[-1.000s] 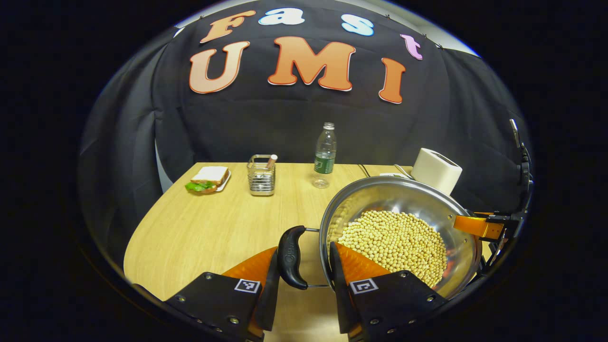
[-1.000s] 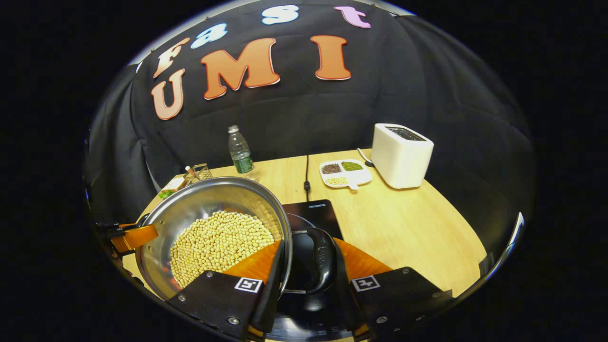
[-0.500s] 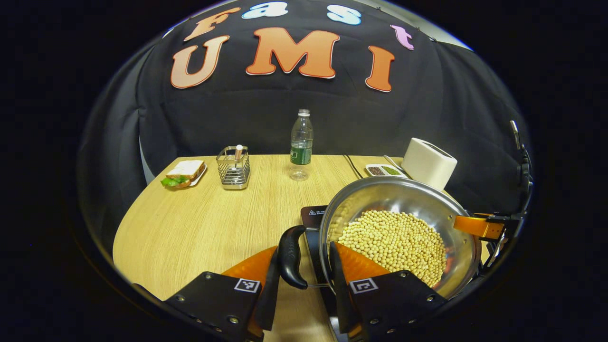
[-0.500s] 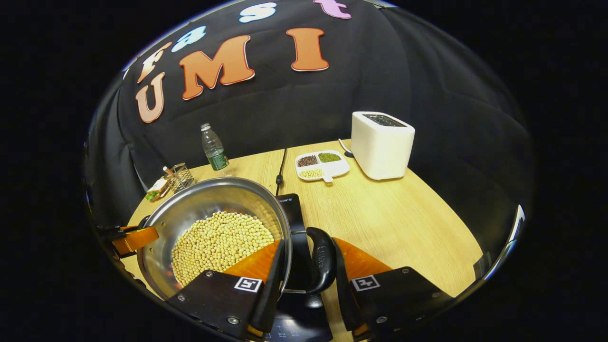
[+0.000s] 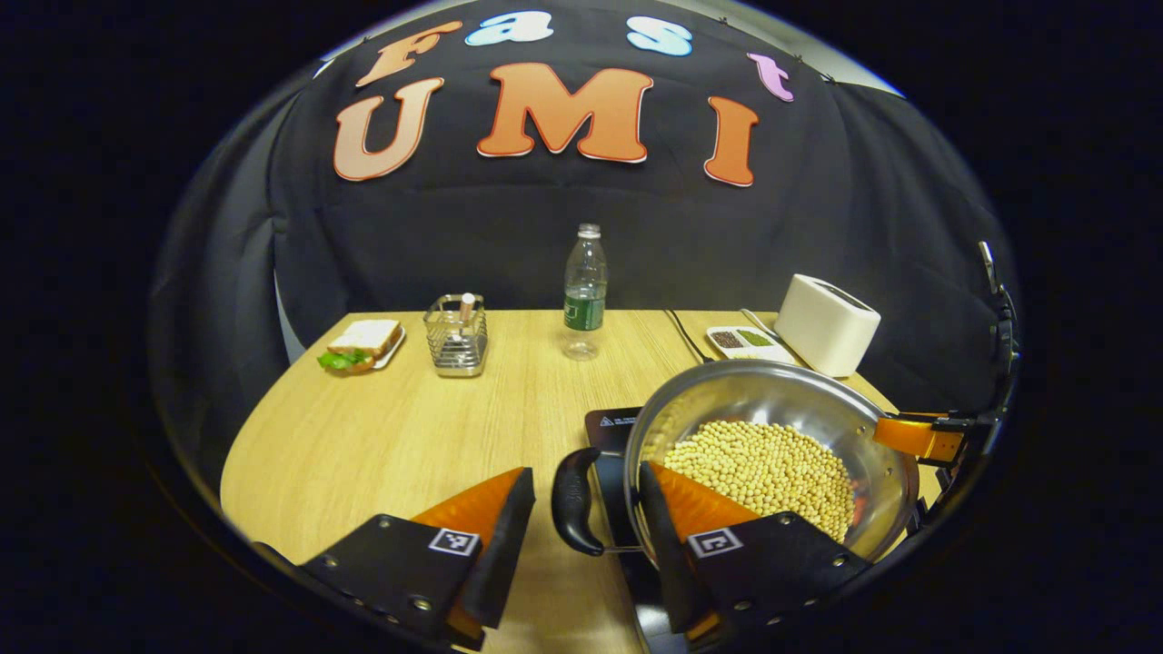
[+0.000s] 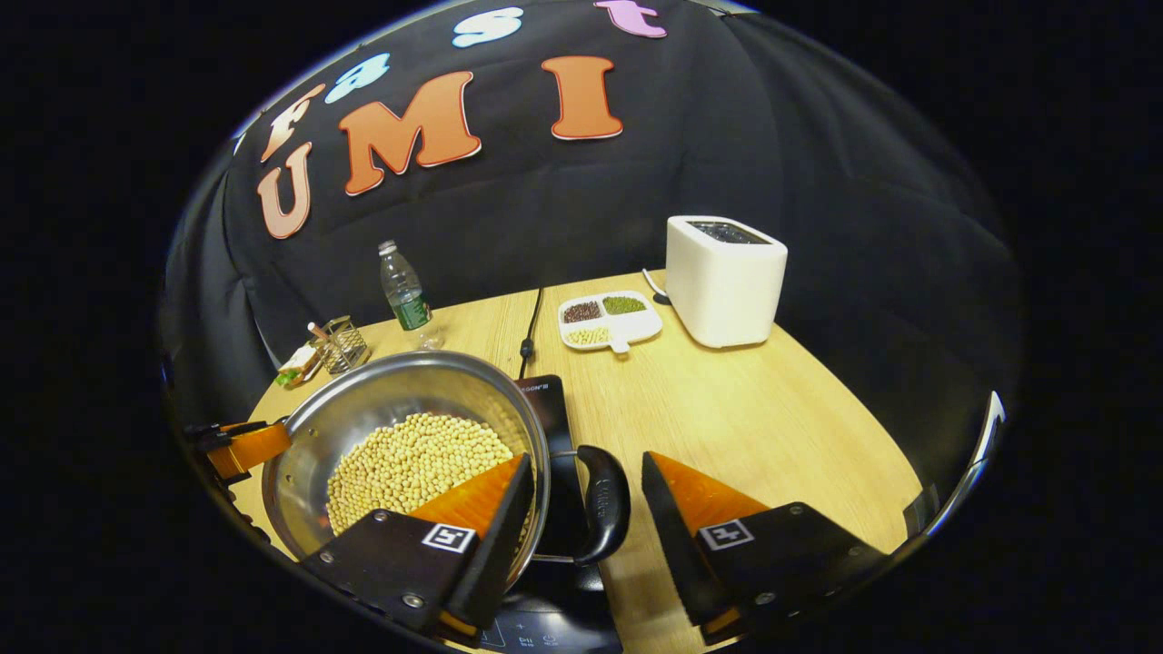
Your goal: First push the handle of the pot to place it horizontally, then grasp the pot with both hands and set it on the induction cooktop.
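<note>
A steel pot full of pale beans rests on the black induction cooktop. Its black left handle lies between the spread fingers of my left gripper, which is open and not pressing on it. In the right gripper view the pot stands at the left on the cooktop. The right handle sits loose between the fingers of my open right gripper. Each gripper also shows beyond the pot's far rim in the other's view.
On the wooden table stand a sandwich on a plate, a wire holder and a water bottle at the back. A white toaster, a divided dish of grains and the cooktop's cord lie at the back right.
Both grippers have opened and let go of the pot's handles. The pot has come down a little and now rests on the cooktop.
</note>
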Demonstrator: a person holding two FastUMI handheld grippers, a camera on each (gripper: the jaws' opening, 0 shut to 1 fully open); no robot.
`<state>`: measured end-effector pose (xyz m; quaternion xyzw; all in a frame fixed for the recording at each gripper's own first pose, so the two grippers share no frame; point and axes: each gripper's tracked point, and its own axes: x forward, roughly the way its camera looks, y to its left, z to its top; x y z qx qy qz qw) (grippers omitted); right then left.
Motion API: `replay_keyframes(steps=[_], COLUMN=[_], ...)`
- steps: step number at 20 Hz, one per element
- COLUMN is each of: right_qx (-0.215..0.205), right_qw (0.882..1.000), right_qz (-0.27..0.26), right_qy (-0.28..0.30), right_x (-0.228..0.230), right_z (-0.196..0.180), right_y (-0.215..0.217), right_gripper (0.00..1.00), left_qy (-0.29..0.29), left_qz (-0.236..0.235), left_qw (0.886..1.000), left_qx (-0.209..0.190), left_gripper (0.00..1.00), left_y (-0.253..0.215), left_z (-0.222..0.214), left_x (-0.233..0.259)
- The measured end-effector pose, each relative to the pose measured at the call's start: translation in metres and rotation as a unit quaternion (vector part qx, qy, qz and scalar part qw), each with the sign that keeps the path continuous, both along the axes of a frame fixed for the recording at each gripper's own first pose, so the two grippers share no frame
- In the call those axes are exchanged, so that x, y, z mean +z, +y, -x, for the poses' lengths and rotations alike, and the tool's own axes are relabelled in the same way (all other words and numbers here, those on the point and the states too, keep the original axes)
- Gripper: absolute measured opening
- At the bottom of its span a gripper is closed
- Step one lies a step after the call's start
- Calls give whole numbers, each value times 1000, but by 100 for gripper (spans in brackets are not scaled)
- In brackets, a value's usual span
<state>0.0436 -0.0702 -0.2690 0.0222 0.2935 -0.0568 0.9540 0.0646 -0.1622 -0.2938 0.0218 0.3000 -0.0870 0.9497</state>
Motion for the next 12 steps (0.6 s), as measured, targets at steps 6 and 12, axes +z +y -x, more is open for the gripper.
replay_keyframes(steps=[6,12], right_qx=[22,41], right_qw=[995,978], right_qz=[8,31], right_qy=[-94,-204], right_x=[97,220], right_z=[13,42], right_y=[16,33], right_gripper=[95,95], left_qy=[-116,-215], left_qz=[-7,-21], left_qw=[992,974], left_qx=[59,67], left_gripper=[76,74], left_y=[54,105], left_z=[0,28], left_x=[113,228])
